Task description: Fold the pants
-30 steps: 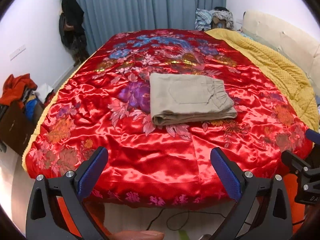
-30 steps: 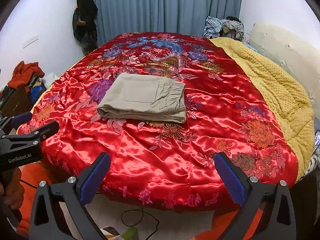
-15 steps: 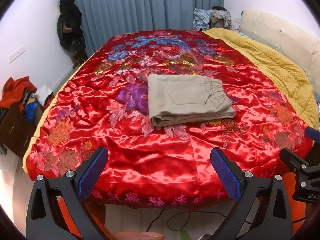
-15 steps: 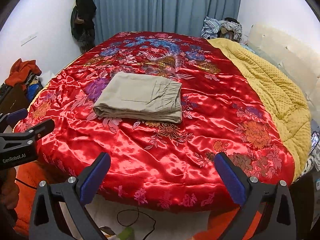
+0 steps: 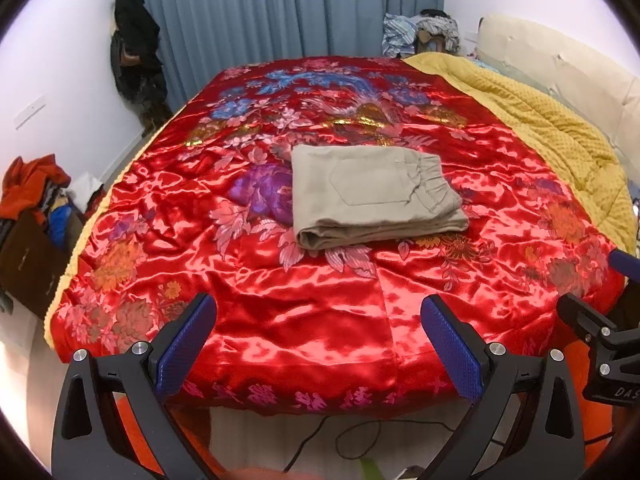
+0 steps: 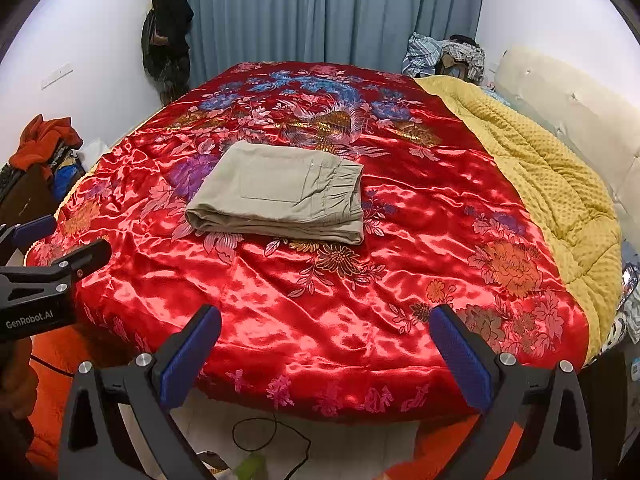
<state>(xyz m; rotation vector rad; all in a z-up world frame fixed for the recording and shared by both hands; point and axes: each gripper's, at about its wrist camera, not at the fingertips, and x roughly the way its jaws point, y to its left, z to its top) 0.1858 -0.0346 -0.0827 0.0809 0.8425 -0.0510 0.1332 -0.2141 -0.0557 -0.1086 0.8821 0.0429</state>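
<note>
a: pants (image 5: 372, 196) status?
b: folded into a flat rectangle, lying mid-quilt (image 5: 320, 300) on the bed, waistband end toward the yellow blanket (image 5: 560, 140).
a: left gripper (image 5: 318, 340)?
b: jaws wide, holding nothing, off the quilt's near edge, well apart from the pants.
a: right gripper (image 6: 324, 350)?
b: same. wide, holding nothing, near edge.

Both views bedfoot, facing bed (image 5: 304, 320)
</note>
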